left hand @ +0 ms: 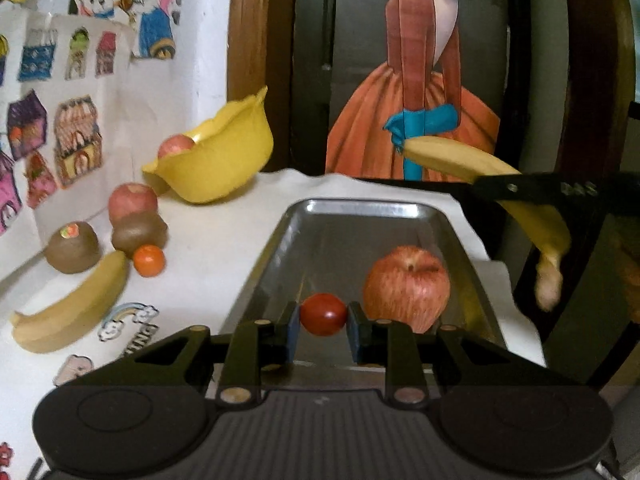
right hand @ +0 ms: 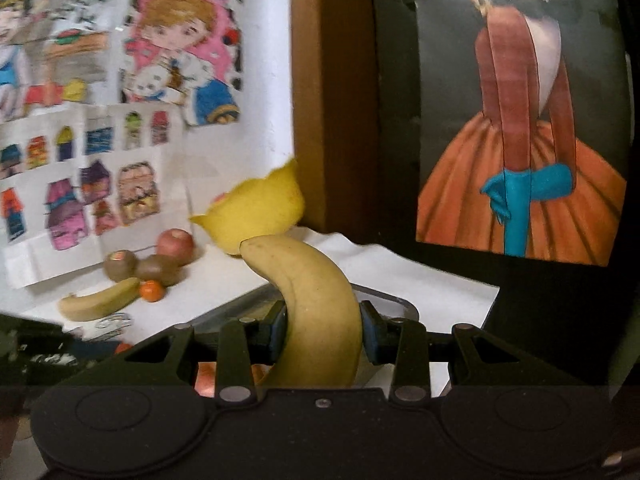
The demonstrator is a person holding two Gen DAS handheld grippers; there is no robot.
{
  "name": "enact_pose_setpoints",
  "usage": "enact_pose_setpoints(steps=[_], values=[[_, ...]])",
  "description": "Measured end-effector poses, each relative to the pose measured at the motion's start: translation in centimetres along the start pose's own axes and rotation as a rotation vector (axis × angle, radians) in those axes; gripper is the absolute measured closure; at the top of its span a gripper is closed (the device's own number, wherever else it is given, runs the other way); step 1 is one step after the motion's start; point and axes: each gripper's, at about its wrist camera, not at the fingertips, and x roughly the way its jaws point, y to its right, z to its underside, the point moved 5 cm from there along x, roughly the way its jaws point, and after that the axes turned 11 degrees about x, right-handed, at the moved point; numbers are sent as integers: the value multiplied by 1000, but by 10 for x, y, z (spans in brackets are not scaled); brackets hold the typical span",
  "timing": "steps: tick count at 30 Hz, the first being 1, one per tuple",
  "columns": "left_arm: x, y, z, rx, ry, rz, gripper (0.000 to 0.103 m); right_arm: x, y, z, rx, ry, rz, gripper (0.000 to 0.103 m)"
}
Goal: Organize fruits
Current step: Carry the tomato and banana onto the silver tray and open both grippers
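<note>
metal tray (left hand: 460, 236) holding apple (left hand: 406, 286), yellow bowl (left hand: 224, 160) with perhaps another apple (left hand: 176, 145)

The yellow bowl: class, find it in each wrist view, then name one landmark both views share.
Left wrist view: the yellow bowl sits upper left of centre, on the white table by the wall, an apple inside.
Right wrist view: the bowl is near centre, just behind the tip of the held banana.
Shared landmark: the orange-dress picture.
</note>
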Motion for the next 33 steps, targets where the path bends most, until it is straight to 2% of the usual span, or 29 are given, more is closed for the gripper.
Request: enact_pose_setpoints(steps=[4, 9, 15, 33], values=[[11, 1, 6, 10, -16, -3, 75, 34, 11, 7, 30, -50, 18, 63], [16, 2, 8, 19, -32, -3, 75, 56, 15, 16, 31, -86, 34, 63], [16, 6, 6, 39, -28, -3, 75, 69, 14, 20, 22, -104, 38, 64], [27, 6, 9, 31, -107, -8, 75, 80, 6, 29, -45, -113, 76, 63]])
